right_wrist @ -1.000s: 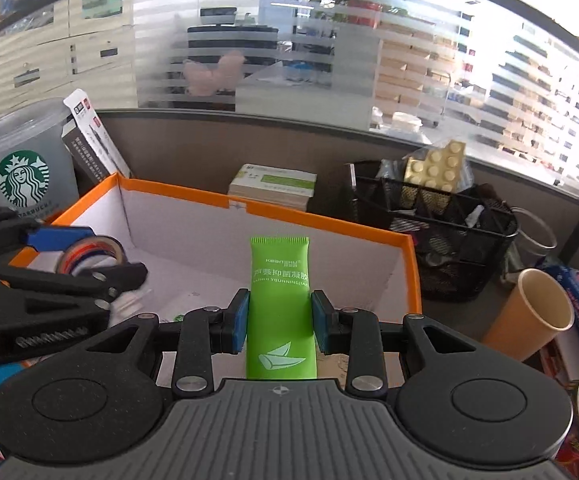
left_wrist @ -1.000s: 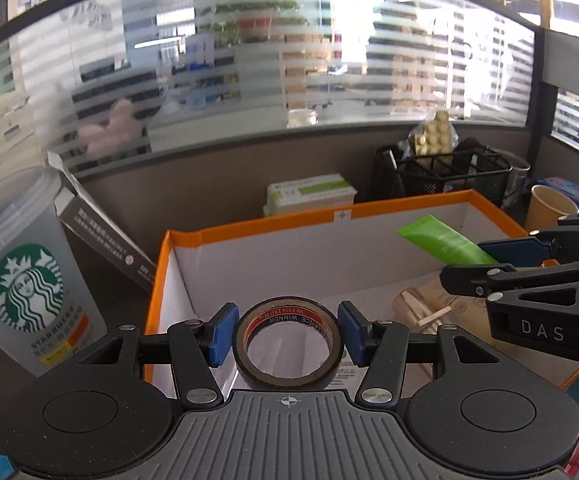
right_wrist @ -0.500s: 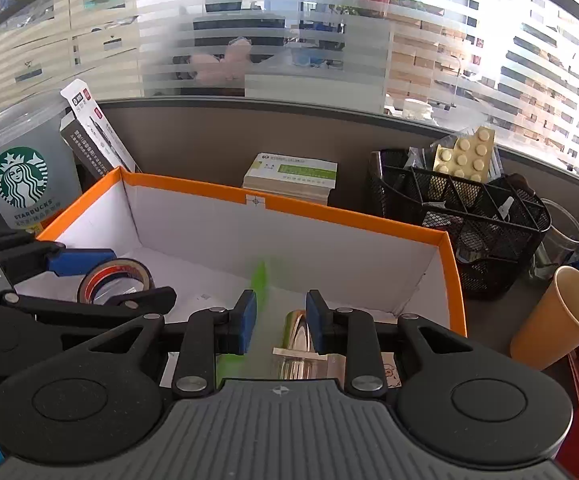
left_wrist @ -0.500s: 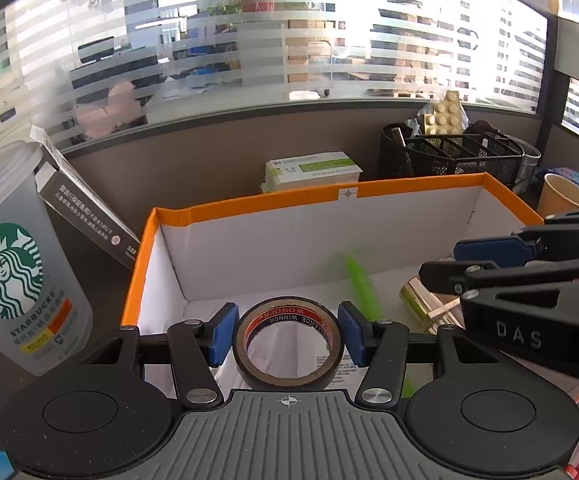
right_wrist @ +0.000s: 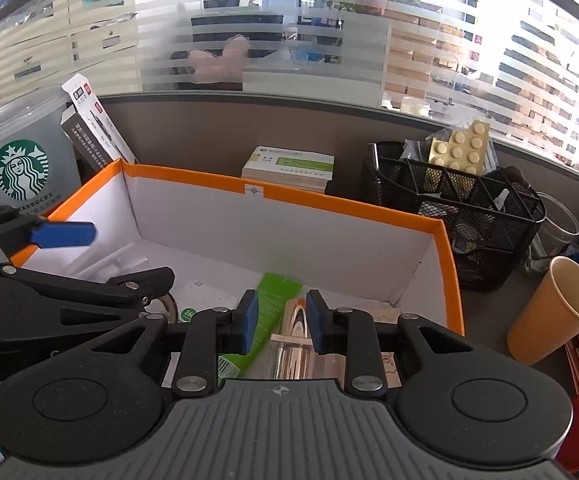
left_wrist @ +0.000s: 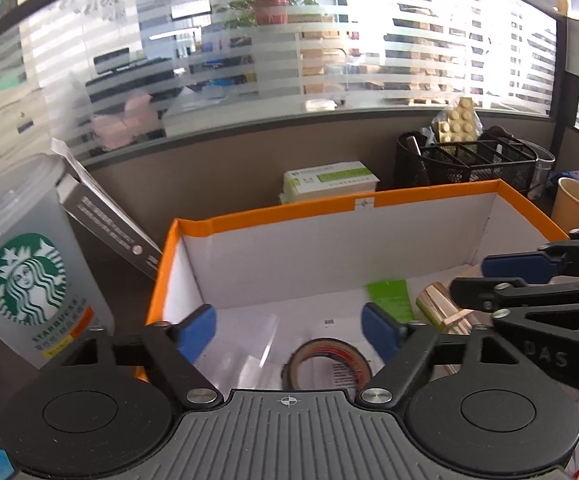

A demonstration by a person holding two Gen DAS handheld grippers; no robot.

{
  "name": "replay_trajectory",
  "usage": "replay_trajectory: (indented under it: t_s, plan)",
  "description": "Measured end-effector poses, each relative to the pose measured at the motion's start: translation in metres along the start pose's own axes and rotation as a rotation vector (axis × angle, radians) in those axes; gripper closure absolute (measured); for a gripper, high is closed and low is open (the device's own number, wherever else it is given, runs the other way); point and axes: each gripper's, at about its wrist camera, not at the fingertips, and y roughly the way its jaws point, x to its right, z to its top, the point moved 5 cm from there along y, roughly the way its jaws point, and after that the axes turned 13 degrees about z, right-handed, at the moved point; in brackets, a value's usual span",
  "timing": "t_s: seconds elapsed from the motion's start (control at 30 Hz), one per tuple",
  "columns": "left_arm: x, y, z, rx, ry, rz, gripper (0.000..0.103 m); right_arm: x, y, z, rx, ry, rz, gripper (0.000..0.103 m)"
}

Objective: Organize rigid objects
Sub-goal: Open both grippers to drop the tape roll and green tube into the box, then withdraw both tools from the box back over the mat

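Now the left hand-held gripper (left_wrist: 289,326) gapes wide, tape roll (left_wrist: 326,365) dropped into the box (left_wrist: 421,199).

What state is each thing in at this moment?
Left tongs: open, jaws just widened, nothing between.
Right tongs: narrow, empty.
Brown tape roll: lying in orange-rimmed white cardboard box.
Green plastic tube: lying flat in box.
Tan paper cup: upright, tilted, empty.
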Motion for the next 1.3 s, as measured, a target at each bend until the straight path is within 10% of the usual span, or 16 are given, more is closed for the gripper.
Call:
replay_trajectory:
  t_s: [0.4,0.87,1.3]
  plan:
    - [-0.010,-0.034,-0.001,0.042,0.006,0.017,0.000,-0.008,-0.033,-0.007,0.035,-0.004,-0.017,0.075]
    - [-0.025,-0.093,-0.039,0.127,0.061,0.020,0.000,-0.027,-0.111,-0.042,0.180,-0.029,-0.064,0.001]
    - [-0.009,-0.122,-0.116,0.150,0.242,-0.127,0.000,-0.032,-0.132,-0.137,0.086,-0.017,-0.042,0.000]
